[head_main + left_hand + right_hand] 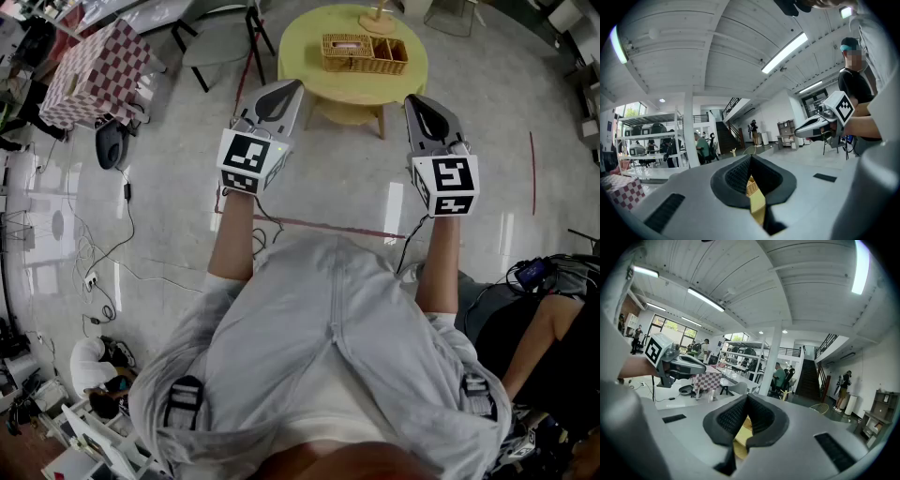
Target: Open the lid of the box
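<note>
Woven rectangular wicker box (pixel 364 53) on a round pale-yellow table (pixel 305 77)

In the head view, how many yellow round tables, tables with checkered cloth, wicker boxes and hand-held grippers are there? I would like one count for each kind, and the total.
Yellow round tables: 1 (yellow round table)
Checkered tables: 1 (checkered table)
Wicker boxes: 1 (wicker box, on the yellow round table)
Grippers: 2 (left gripper, right gripper)
Total: 5
</note>
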{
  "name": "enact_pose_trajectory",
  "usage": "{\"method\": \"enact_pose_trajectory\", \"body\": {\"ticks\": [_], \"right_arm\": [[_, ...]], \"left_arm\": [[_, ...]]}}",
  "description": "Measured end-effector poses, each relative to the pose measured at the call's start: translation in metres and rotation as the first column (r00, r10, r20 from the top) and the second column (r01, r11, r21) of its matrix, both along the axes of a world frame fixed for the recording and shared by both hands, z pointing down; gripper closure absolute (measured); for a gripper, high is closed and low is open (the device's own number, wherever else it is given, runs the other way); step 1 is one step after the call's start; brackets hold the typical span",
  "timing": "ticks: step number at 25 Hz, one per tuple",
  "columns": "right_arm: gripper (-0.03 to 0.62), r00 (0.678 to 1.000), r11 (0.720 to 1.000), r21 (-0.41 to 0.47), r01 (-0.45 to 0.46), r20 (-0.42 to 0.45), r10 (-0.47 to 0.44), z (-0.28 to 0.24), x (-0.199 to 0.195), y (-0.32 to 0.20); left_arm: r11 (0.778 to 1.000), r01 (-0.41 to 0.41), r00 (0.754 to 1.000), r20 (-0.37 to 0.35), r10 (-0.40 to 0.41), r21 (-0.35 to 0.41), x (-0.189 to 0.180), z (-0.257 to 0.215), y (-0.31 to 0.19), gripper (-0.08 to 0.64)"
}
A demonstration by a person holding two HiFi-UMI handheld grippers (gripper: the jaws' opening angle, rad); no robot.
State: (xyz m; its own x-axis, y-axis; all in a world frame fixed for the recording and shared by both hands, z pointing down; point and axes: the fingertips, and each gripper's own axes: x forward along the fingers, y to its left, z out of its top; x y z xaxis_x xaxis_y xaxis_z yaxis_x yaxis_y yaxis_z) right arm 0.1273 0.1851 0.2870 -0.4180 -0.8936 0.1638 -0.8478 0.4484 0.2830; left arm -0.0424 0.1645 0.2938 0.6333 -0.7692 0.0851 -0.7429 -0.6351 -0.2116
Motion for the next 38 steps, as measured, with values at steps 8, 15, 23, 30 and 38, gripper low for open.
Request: {"method": "enact_pose_trajectory", "body": {"ticks": [8, 15, 23, 30, 38], "right_arm": [[0.571, 0.998, 1.0, 0.007, 0.025, 0.065, -0.026, -0.002, 0.016, -0.005], [0.571, 0.992, 0.996, 0.011, 0.083, 0.092, -0.084, 0.008, 0.029, -0.007], [0.571, 0.989, 0.995, -0.04, 0.094, 0.117, -0.088, 0.027, 0.046, -0.007], [0.571, 0.986, 0.988, -0.078, 0.133, 0.114, -0.124, 0.043, 0.043, -0.01], [0.571, 0.981, 0.981, -0.14, 0.131, 0.164, -0.108, 0.051, 0.024, -0.084]], "left_arm": [[1.0, 0.027, 0.999, 0.02, -0.027, -0.007, 0.014, 0.001, -0.004, 0.532], [0.998, 0.064, 0.997, 0.041, -0.063, -0.029, 0.036, 0.013, 0.007, 0.532], [0.994, 0.094, 0.994, 0.054, -0.091, -0.048, 0.046, 0.022, 0.008, 0.532], [0.995, 0.082, 0.996, 0.046, -0.079, -0.062, 0.05, 0.035, 0.002, 0.532], [0.995, 0.08, 0.997, 0.021, -0.079, -0.054, 0.028, 0.038, -0.077, 0.532]]}}
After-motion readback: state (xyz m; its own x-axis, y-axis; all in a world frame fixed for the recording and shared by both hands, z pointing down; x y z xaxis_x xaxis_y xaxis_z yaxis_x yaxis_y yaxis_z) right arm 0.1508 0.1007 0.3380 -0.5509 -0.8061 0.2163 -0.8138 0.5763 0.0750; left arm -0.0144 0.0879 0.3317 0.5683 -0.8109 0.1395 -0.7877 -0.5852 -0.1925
